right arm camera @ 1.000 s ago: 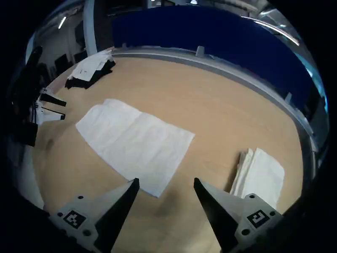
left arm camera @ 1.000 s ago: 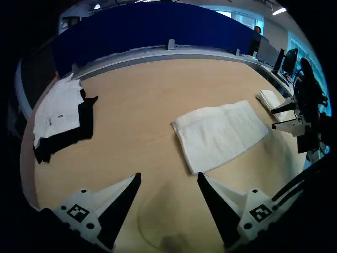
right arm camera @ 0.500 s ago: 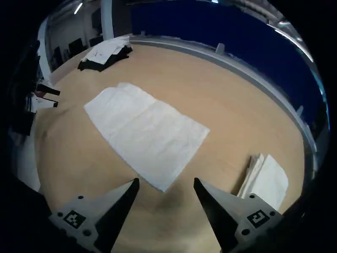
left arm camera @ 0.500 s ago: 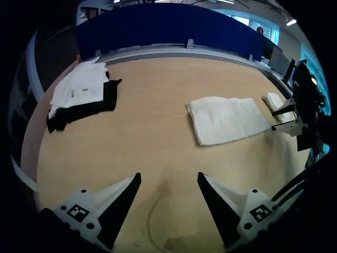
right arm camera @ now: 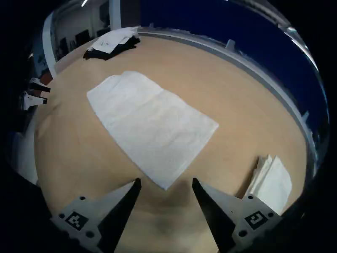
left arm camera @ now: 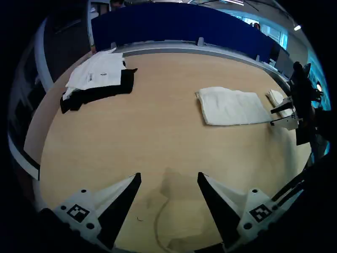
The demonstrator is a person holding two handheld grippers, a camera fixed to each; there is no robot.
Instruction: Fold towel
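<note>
Moves right tool (right arm camera: pixel 166 179) in over the last second: puts near corner of towel (right arm camera: pixel 151 126) just ahead of it, at 12 o'clock in right gripper view. Pulls left tool (left arm camera: pixel 167 173) back meanwhile and leaves towel well off at 2 o'clock in left gripper view. Shows both tools spread wide, gripping nothing.

Finds towel flat on desk (left arm camera: pixel 139 126), long axis running roughly 10 to 5 o'clock in right gripper view. Has folded stack (right arm camera: pixel 274 183) at 4 o'clock and dark-and-white clothes pile (right arm camera: pixel 113 42) at 11 o'clock, both clear of towel.

Reads as approach-to-grasp, fold not yet started. Needs next:
- Drop right tool onto that near corner and pinch cloth cleanly off desk.
- Bring left tool across to neighbouring corner, currently too far to help.

Risks catching only an edge thread, or dragging towel instead of lifting.
</note>
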